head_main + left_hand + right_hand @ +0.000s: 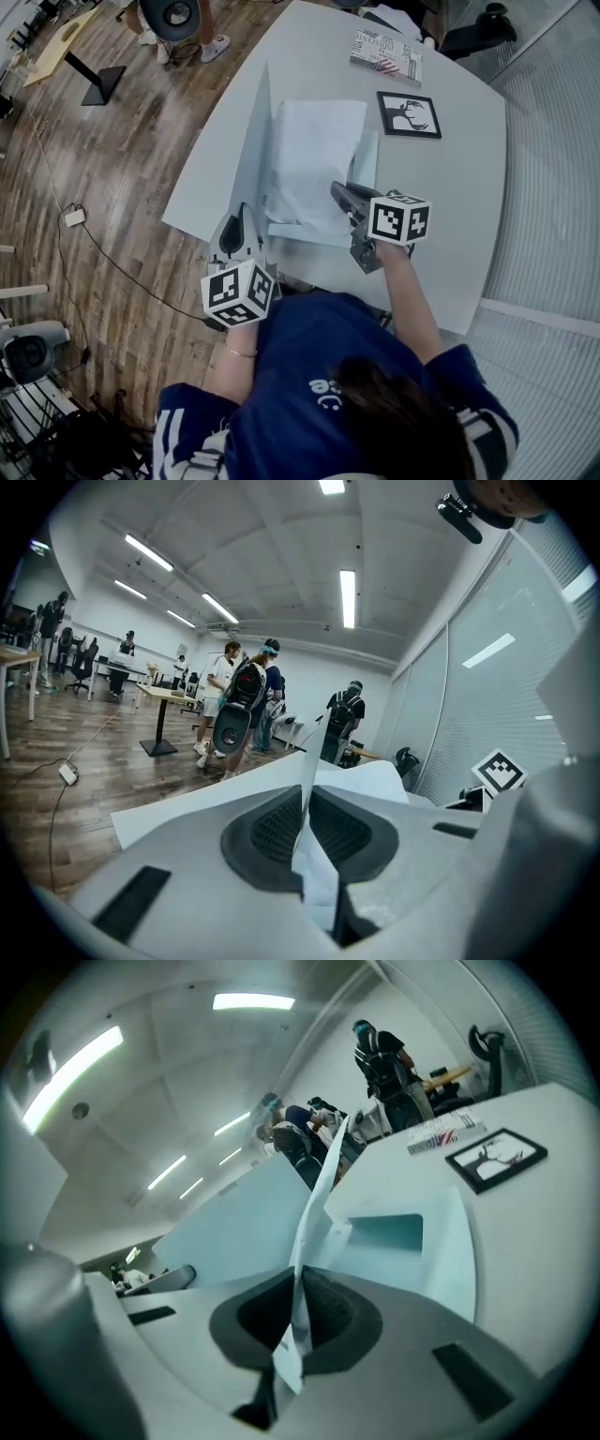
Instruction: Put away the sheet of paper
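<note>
Left hand-held gripper (245, 210): pinching tall pale-grey folder cover (254, 155) open.
Right hand-held gripper (337, 189): pinching flat white paper sheet (314, 155), for insertion.

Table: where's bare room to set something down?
Bare: table right of the right tool, below the framed picture; also the far corner left of the book. Crowded: centre, with folder, sheet of paper, left tool.

Matt paper sheet (314, 155), smooth, perhaps plastic folder (225, 169)
</note>
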`<action>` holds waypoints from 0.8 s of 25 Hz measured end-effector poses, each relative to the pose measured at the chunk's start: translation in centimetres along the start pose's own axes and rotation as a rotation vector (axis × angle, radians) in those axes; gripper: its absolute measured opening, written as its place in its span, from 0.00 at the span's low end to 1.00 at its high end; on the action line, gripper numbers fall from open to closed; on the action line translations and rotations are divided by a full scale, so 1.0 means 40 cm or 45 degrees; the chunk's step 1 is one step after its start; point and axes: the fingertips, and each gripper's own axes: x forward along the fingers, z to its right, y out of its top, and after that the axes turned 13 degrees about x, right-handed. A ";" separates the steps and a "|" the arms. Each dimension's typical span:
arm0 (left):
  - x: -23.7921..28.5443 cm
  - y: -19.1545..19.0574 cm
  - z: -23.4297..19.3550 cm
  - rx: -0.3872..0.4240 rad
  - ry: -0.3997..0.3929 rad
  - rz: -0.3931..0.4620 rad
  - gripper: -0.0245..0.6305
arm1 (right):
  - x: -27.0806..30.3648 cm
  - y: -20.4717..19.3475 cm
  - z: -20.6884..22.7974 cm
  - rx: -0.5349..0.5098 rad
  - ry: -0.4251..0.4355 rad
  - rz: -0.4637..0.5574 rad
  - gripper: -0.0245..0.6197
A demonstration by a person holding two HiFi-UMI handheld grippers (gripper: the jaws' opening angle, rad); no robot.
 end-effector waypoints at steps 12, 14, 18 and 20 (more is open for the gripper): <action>0.026 0.011 -0.002 0.050 -0.010 -0.003 0.08 | 0.087 -0.061 0.111 0.302 -0.147 -0.255 0.05; 0.029 0.011 0.000 0.062 -0.011 -0.003 0.08 | 0.097 -0.063 0.121 0.351 -0.156 -0.292 0.05; 0.034 0.017 0.008 0.093 -0.021 0.001 0.08 | 0.107 -0.093 0.142 0.388 -0.213 -0.381 0.05; 0.036 0.019 0.012 0.109 -0.029 0.003 0.08 | 0.111 -0.124 0.157 0.333 -0.272 -0.465 0.05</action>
